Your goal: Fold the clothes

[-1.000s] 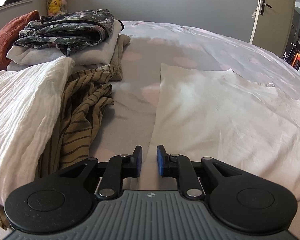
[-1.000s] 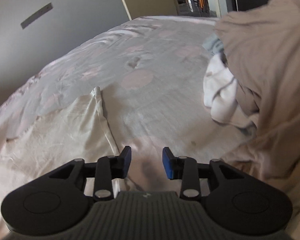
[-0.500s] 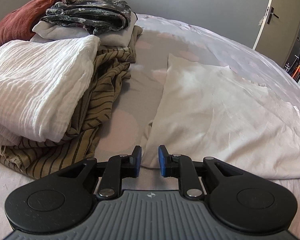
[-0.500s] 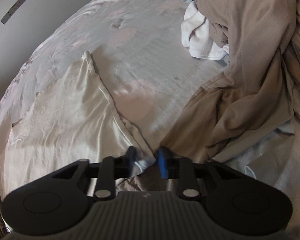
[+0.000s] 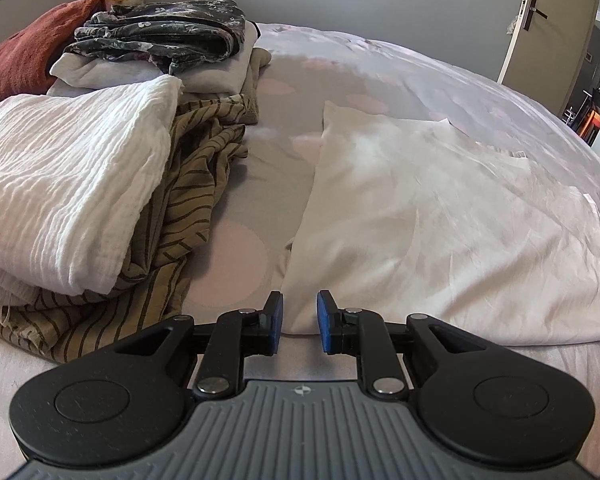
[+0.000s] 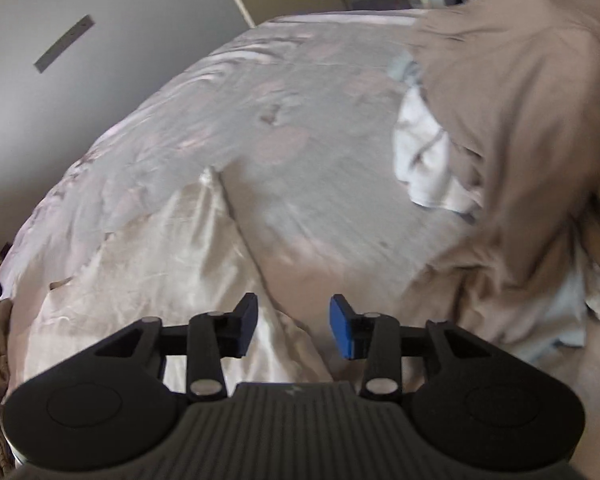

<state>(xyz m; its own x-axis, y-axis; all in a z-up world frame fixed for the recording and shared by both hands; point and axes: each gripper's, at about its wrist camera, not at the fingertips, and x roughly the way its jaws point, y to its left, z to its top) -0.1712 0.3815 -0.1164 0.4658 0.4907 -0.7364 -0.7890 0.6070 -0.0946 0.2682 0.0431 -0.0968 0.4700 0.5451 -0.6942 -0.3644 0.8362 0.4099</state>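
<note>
A cream satin garment [image 5: 440,220] lies spread flat on the bed. In the left wrist view its near left corner sits right in front of my left gripper [image 5: 299,320]. The blue pads [image 5: 276,320] stand a little apart, with the corner's edge showing in the gap. In the right wrist view the same garment [image 6: 148,264] fills the lower left. Its right edge runs down between the fingers of my right gripper [image 6: 294,326], which is wide open and holds nothing.
Left of the garment lie a folded white crinkled cloth [image 5: 72,192], an olive striped garment [image 5: 188,200], a dark floral stack [image 5: 164,36] and a rust pillow [image 5: 24,56]. A taupe heap [image 6: 520,140] and a white cloth [image 6: 428,168] lie to the right. Grey spotted duvet [image 6: 320,184] lies between.
My right gripper's fingers have spread wide from the narrow gap of half a second ago, and it has dropped lower toward the bed. My left gripper has barely shifted.
</note>
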